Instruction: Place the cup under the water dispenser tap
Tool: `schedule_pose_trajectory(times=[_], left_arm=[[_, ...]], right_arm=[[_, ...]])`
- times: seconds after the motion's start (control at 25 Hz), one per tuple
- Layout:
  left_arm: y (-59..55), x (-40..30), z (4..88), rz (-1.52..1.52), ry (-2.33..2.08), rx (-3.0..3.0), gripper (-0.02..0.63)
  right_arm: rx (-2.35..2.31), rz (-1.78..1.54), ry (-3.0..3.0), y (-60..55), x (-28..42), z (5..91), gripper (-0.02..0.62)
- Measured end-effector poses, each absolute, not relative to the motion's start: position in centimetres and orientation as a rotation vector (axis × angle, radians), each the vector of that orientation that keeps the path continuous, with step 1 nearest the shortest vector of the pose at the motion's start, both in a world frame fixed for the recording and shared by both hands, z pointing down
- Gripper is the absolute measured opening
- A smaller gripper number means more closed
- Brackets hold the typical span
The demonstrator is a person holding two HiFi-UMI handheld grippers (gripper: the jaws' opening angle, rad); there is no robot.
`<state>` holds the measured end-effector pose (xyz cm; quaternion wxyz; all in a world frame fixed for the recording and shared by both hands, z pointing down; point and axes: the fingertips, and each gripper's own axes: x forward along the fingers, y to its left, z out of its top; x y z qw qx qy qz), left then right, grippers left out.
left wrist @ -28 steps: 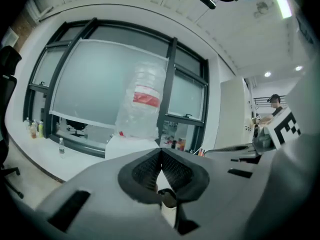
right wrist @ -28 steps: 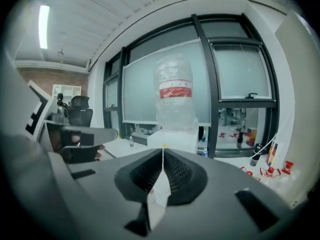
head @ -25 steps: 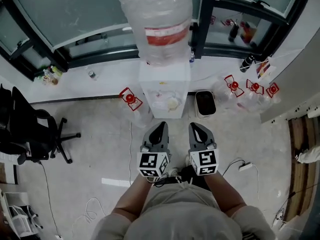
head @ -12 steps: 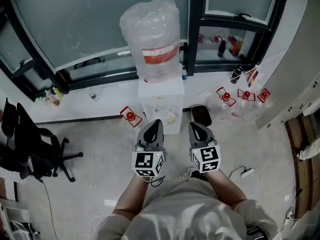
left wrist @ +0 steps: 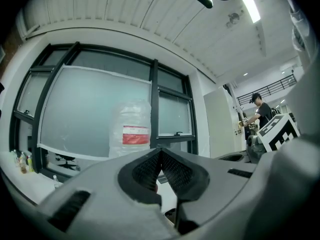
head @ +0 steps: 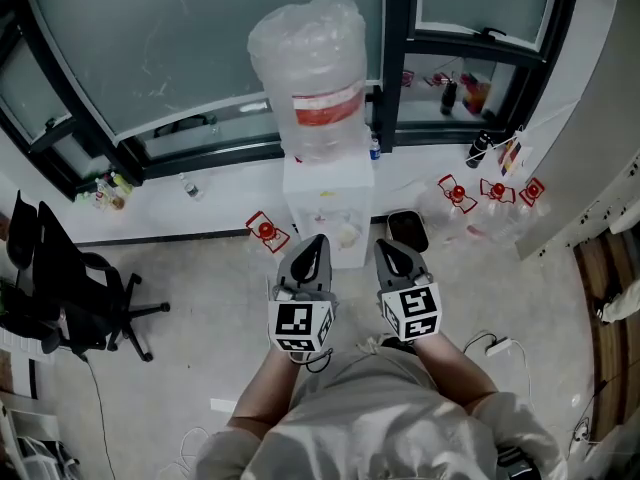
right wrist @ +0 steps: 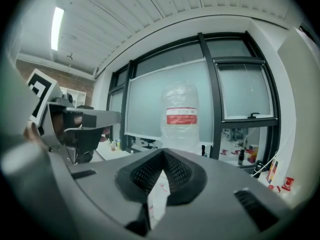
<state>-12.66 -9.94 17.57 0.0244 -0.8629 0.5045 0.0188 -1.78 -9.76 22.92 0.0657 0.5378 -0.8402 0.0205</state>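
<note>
A black chair [head: 70,288] with wheels stands at the left. The left gripper [head: 316,243] is grey plastic with bumpy black pads. Its jaws are pressed together on nothing. Ahead is the white, boxy water dispenser [head: 328,193], with a big, clear, crinkly bottle [head: 315,68] on top. The bottle's red label [head: 325,108] is too blurry to read. The cup [head: 346,234], small and pale, sits in the nook at the dispenser's front, hard to see. The right gripper [head: 388,248] is closed and empty too. A black bin [head: 406,230] stands just beside the dispenser.
</note>
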Motion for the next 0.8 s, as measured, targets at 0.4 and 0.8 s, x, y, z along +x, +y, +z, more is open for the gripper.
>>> schedule_pose_trajectory(times=[0.4,0.8], left_arm=[[-10.1,-13.8,18.5,0.047,1.607,-2.696,0.018],[-10.1,-14.5,19.6,0.024,1.641,-2.717,0.018]], right_arm=[[1.602,0.098,-2.535,-9.9,-2.8,23.3,0.028],[1.602,0.107,-2.523,-9.9,-3.0,23.1,0.028]])
